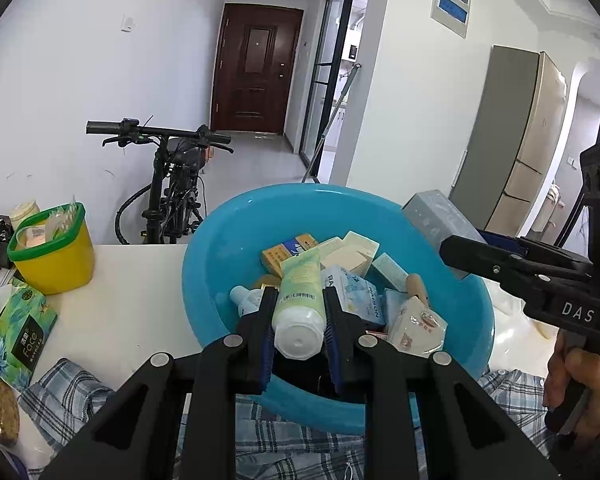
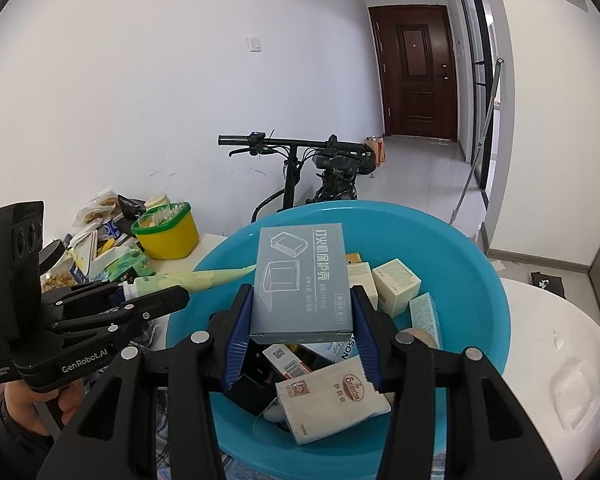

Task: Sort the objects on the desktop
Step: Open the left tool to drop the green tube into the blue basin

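A blue plastic basin (image 1: 220, 248) (image 2: 472, 248) holds several small boxes, packets and bottles. My left gripper (image 1: 299, 300) is shut on a pale green tube with a white cap (image 1: 300, 300) and holds it over the basin's near side; the tube also shows in the right wrist view (image 2: 196, 280). My right gripper (image 2: 302, 308) is shut on a flat grey-blue box with white print (image 2: 300, 280) and holds it above the basin. That box shows at the basin's right rim in the left wrist view (image 1: 436, 216), held by the right gripper (image 1: 460, 254).
A yellow tub with a green rim (image 1: 52, 252) (image 2: 168, 236) stands on the white table at the left, beside a green tissue pack (image 1: 20, 328) and snack clutter. A plaid cloth (image 1: 72, 392) lies under the basin. A bicycle (image 1: 172, 184) stands behind the table.
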The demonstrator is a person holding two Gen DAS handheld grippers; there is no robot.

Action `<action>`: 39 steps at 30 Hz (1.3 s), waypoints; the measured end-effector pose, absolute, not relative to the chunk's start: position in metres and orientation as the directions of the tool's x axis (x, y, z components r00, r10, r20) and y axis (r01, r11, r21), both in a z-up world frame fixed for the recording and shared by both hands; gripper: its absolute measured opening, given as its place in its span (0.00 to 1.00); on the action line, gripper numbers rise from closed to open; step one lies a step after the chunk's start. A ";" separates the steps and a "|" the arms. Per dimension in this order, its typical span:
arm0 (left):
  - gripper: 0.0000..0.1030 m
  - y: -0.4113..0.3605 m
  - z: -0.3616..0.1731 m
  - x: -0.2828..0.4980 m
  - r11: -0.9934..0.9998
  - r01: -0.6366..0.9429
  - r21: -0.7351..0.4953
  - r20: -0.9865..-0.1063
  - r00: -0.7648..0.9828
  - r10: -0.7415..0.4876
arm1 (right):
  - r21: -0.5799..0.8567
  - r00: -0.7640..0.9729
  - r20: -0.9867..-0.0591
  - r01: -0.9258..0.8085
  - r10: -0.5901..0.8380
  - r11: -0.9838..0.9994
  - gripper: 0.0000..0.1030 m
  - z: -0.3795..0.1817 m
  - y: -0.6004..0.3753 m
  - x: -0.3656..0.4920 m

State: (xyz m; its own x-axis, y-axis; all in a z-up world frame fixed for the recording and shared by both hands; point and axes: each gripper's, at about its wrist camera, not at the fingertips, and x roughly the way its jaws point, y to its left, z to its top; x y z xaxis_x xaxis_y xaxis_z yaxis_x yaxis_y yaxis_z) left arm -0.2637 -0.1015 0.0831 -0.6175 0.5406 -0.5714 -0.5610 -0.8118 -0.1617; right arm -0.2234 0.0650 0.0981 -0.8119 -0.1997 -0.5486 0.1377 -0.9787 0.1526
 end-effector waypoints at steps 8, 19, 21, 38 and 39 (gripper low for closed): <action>0.23 -0.102 0.084 -0.263 -0.813 -0.559 -0.165 -0.568 -0.620 0.542 | 0.149 -0.808 -0.553 0.142 -0.202 -0.979 0.45 0.097 0.062 -0.224; 0.23 -0.104 0.084 -0.264 -0.813 -0.559 -0.163 -0.570 -0.620 0.540 | 0.156 -0.807 -0.553 0.146 -0.209 -0.977 0.45 0.098 0.063 -0.224; 0.23 -0.104 0.084 -0.264 -0.814 -0.558 -0.164 -0.571 -0.619 0.540 | 0.156 -0.807 -0.553 0.146 -0.209 -0.977 0.45 0.098 0.064 -0.224; 0.23 -0.102 0.086 -0.265 -0.801 -0.569 -0.184 -0.561 -0.609 0.561 | 0.162 -0.802 -0.558 0.147 -0.213 -0.976 0.45 0.096 0.063 -0.225; 0.34 -0.102 0.087 -0.266 -0.805 -0.562 -0.192 -0.557 -0.613 0.560 | 0.162 -0.803 -0.556 0.147 -0.213 -0.976 0.45 0.096 0.064 -0.224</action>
